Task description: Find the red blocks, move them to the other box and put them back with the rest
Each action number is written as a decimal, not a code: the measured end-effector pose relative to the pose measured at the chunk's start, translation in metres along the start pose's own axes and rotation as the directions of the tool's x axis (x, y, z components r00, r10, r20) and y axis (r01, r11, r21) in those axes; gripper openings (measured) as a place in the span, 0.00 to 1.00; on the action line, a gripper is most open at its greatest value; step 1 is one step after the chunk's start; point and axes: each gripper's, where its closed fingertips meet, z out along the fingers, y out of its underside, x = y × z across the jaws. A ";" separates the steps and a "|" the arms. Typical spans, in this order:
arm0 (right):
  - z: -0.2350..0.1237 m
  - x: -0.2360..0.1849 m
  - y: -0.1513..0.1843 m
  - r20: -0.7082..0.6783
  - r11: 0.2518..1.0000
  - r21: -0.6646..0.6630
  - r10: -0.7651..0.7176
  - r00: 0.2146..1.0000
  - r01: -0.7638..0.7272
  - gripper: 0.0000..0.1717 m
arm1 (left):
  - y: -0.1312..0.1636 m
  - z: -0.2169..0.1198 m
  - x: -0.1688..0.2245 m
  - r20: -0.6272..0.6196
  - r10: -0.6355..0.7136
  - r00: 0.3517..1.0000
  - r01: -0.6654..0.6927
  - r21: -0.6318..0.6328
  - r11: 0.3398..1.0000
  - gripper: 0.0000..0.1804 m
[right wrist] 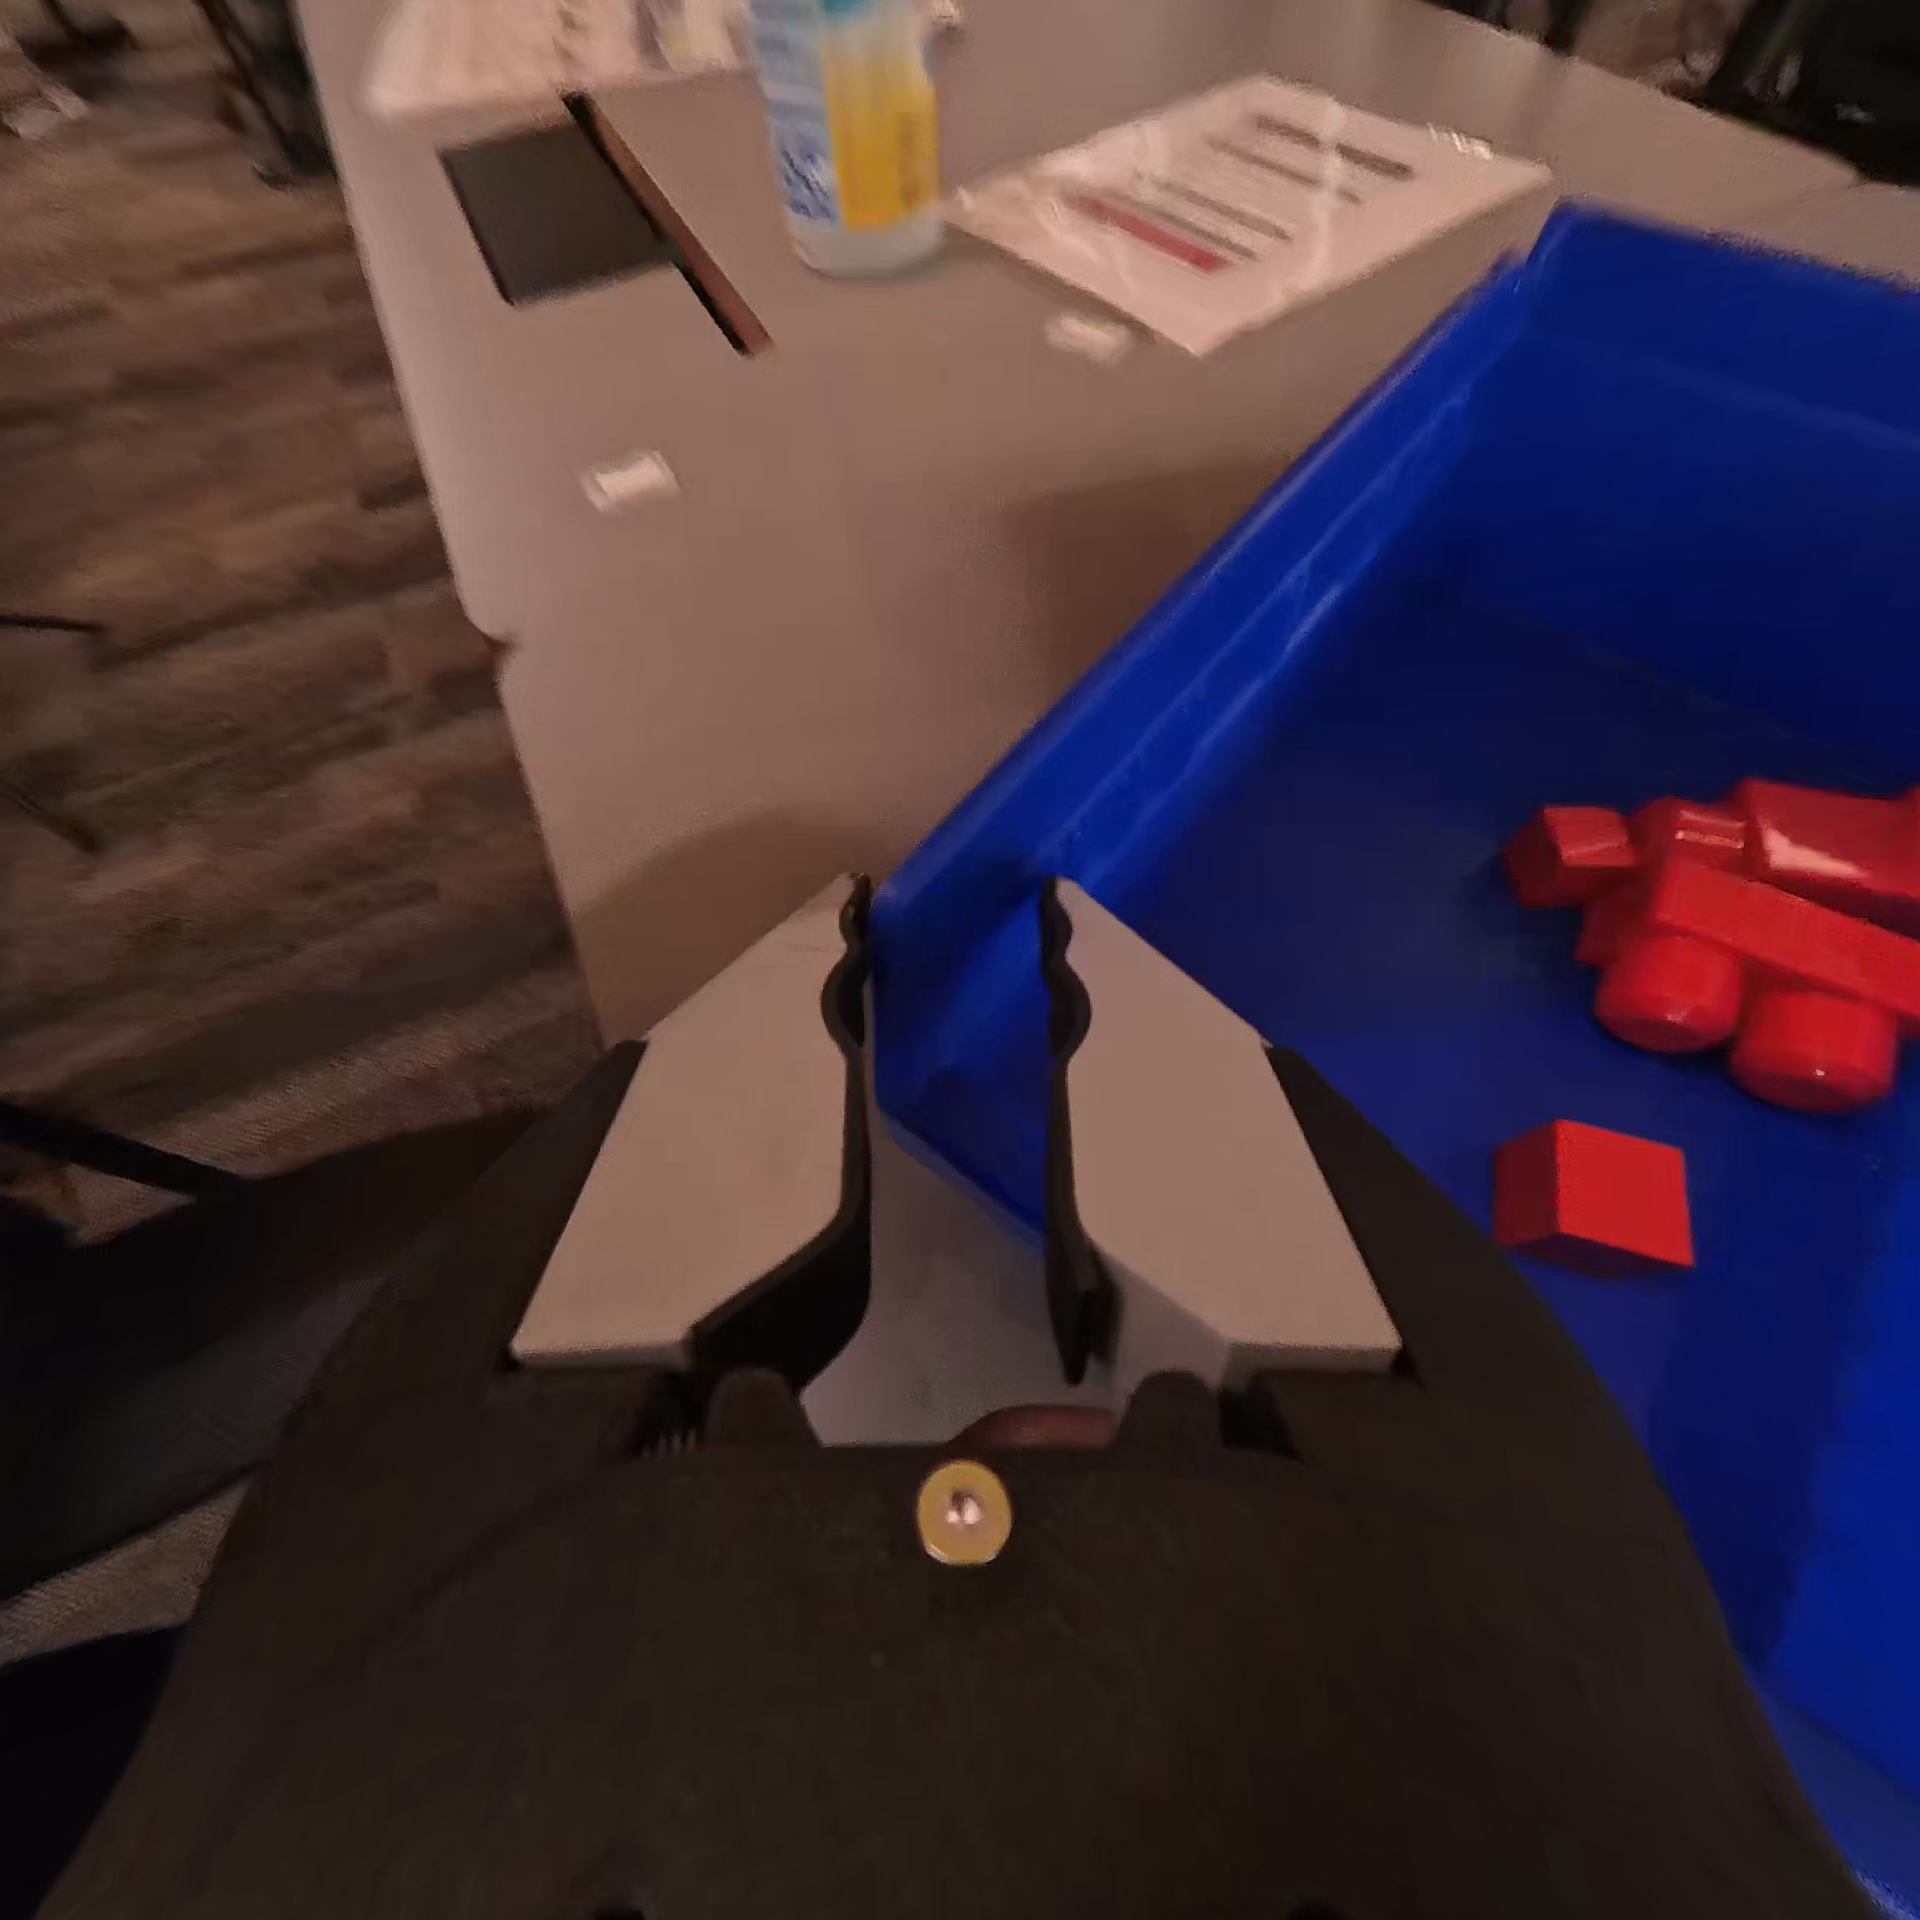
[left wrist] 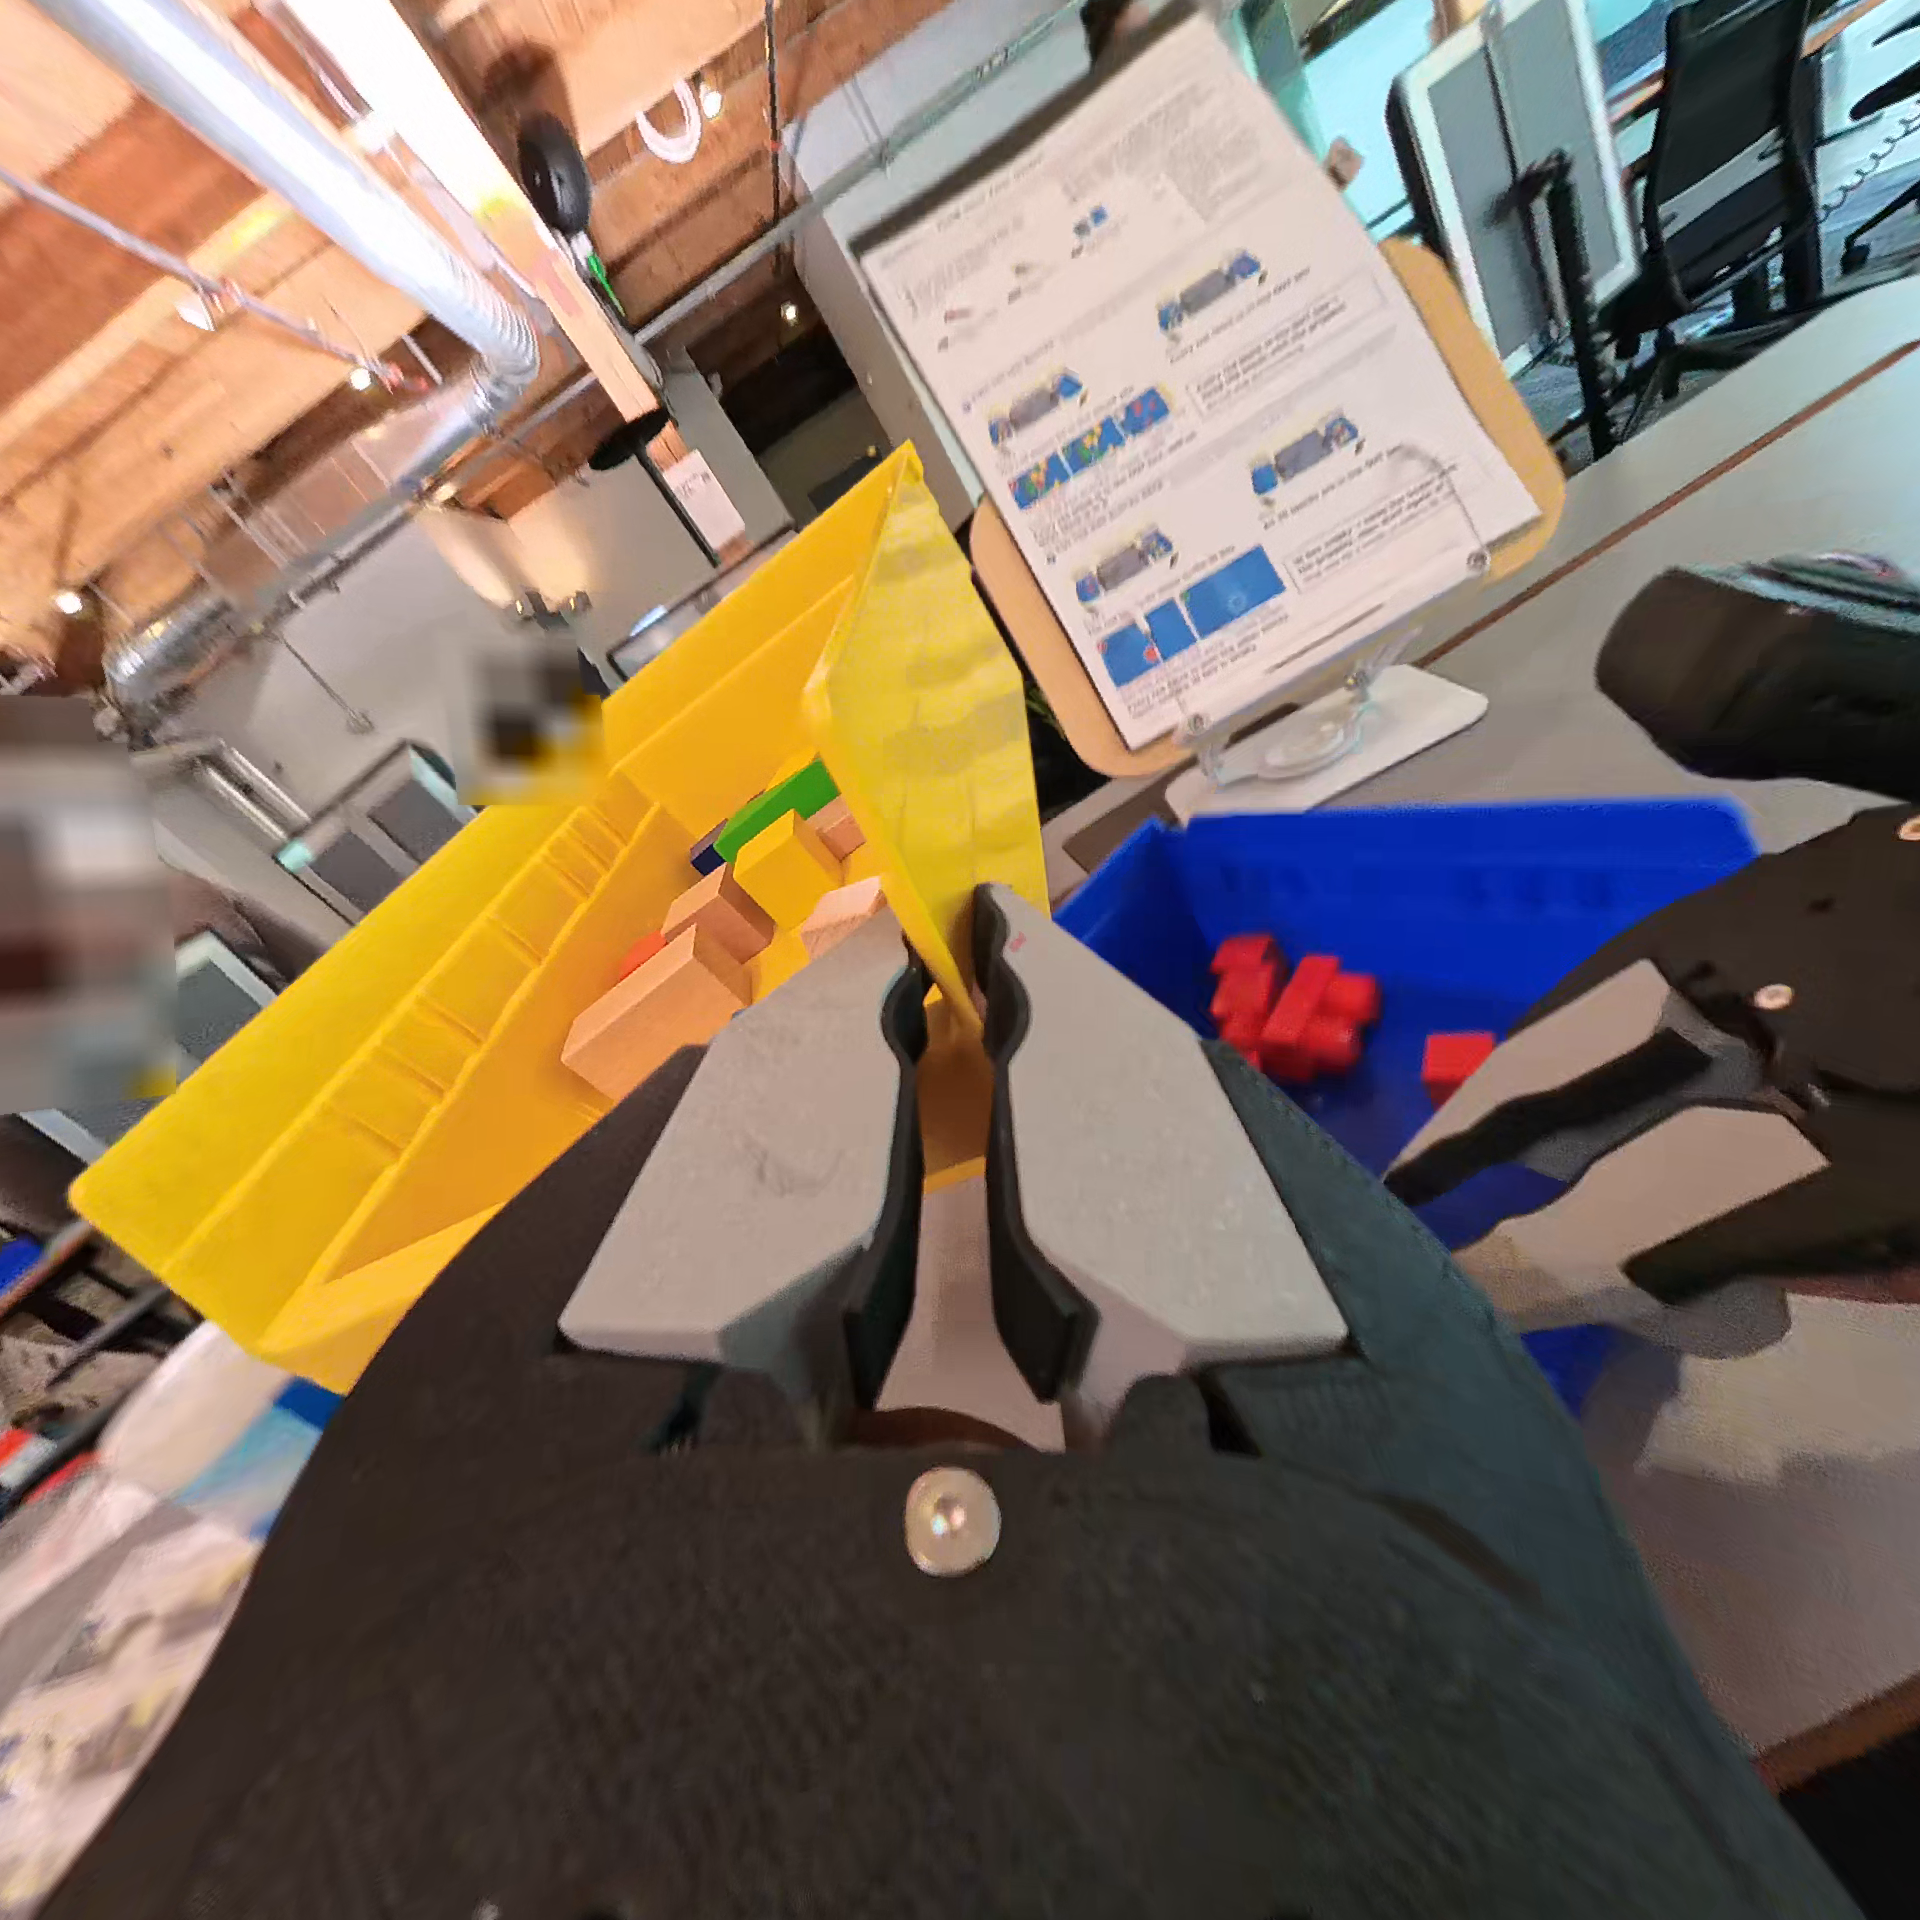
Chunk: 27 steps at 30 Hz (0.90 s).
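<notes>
Landmark: the blue box, standing on the grey table; every place below is given relative to it.
Red blocks: a heap of red blocks is seen on the floor of the blue box, with a single red cube lying apart from the heap, nearer the right hand-held gripper.
Yellow box: the yellow box is held tilted just left of the blue box, one corner raised; plain wooden, yellow, green and dark blue blocks are gathered inside it.
Left hand-held gripper: the left hand-held gripper is clamped on the thin wall of the yellow box, both black pads pressed against the plastic.
Right hand-held gripper: the right hand-held gripper is set over the near corner of the blue box, one finger outside the wall and one inside; whether the pads press on the rim cannot be told.
Background: an instruction sheet on a stand is seen behind the blue box.
</notes>
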 end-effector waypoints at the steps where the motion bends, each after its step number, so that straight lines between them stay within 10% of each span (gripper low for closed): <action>1: -0.006 -0.005 -0.016 0.015 0.999 0.052 0.002 1.000 -0.003 0.19 | -0.013 0.002 0.000 -0.002 0.025 1.000 -0.025 0.014 1.000 0.01; 7: -0.128 0.040 -0.055 -0.136 0.963 0.257 -0.048 0.990 0.082 0.18 | -0.081 0.021 0.054 -0.080 0.118 0.990 -0.105 0.147 0.983 0.01; 15: -0.282 0.144 -0.003 -0.354 0.956 0.295 0.110 0.929 -0.001 0.22 | -0.129 0.044 0.197 -0.302 0.160 0.940 -0.073 0.279 0.957 0.02; 27: -0.404 0.213 0.129 -0.546 0.956 0.233 0.280 0.790 -0.178 0.17 | -0.071 0.060 0.433 -0.536 0.249 0.807 -0.145 0.229 0.963 0.04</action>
